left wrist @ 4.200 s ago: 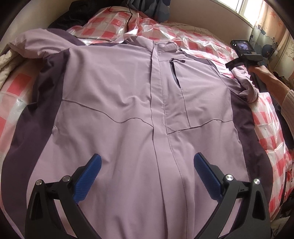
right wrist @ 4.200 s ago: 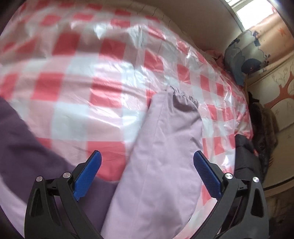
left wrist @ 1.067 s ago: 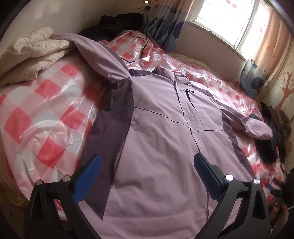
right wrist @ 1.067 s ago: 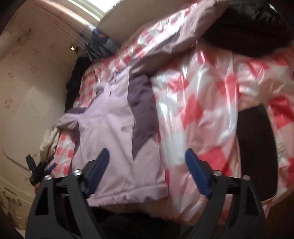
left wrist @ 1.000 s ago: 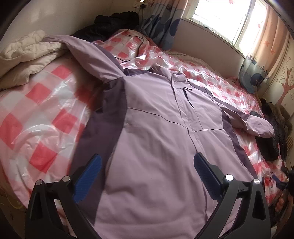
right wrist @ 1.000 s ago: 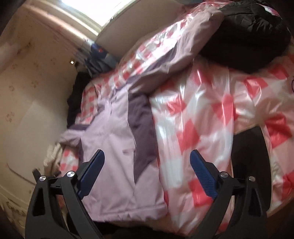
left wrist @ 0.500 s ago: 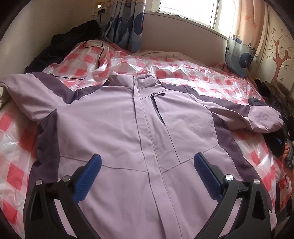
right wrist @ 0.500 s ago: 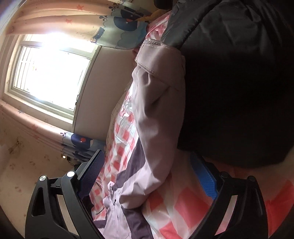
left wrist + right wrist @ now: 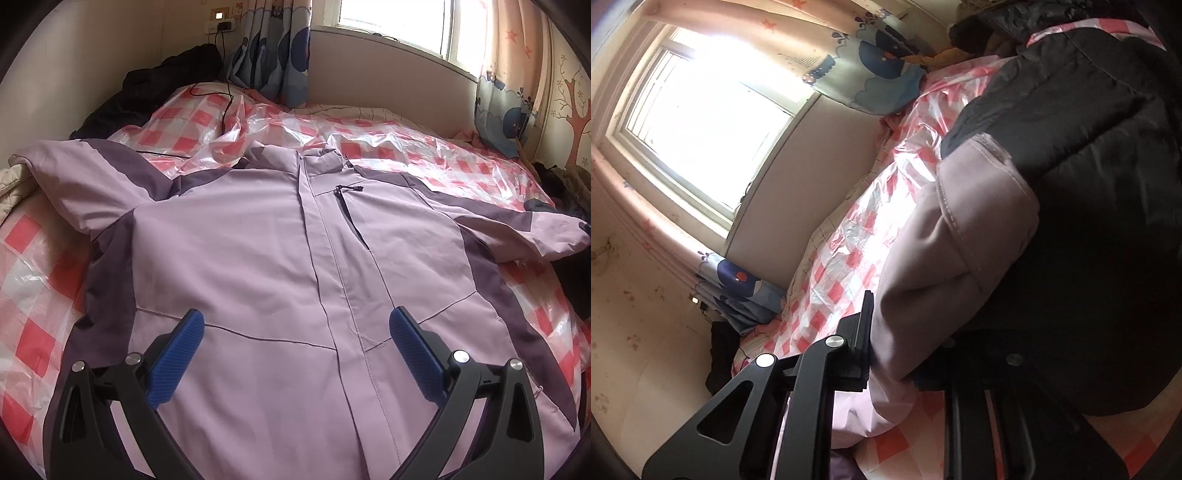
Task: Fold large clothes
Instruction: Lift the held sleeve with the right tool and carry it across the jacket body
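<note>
A lilac jacket point(image 9: 258, 240) with dark purple side panels lies front up, spread flat on the bed. My left gripper point(image 9: 295, 354) hovers open over its lower front, nothing between the blue pads. The jacket's right sleeve point(image 9: 535, 236) stretches to the bed's right edge. In the right wrist view, that sleeve's cuff end point(image 9: 960, 240) rests against a black padded coat. My right gripper point(image 9: 905, 354) is closing its jaws tight onto the sleeve just behind the cuff, with lilac fabric pinched between the fingers. The far finger is lost in shadow.
The bed carries a red-and-white checked cover under clear plastic point(image 9: 406, 147). A black padded coat point(image 9: 1089, 184) lies at the right edge, dark clothes point(image 9: 155, 88) and a charging cable point(image 9: 225, 103) at the far left, a beige quilt point(image 9: 14, 184) at left. A window wall stands behind.
The left gripper swung from the jacket's left side to over its middle. The right gripper travelled to the sleeve end beside the black coat and went from wide open to clamped on the sleeve.
</note>
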The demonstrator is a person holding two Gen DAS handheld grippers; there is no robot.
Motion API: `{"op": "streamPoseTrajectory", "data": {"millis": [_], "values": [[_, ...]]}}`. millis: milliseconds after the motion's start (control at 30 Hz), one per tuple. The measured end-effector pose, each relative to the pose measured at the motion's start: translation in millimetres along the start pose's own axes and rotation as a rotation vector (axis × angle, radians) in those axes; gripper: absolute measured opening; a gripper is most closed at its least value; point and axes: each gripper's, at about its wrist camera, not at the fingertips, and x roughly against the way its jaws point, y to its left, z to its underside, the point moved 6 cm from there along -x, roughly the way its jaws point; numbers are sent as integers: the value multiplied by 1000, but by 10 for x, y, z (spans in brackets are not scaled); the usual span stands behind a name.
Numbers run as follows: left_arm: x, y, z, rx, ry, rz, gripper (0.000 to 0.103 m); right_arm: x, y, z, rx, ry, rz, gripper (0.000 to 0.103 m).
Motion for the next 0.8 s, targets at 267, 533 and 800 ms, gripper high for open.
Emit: {"op": "streamPoseTrajectory", "data": {"millis": [267, 533, 800], "values": [[47, -11, -18, -10, -9, 2, 96, 24, 260, -18, 38, -10, -28, 16], [198, -6, -2, -36, -40, -13, 96, 47, 671, -42, 49, -48, -81, 16], [285, 137, -10, -12, -36, -3, 96, -18, 1316, 93, 124, -40, -146, 16]]}}
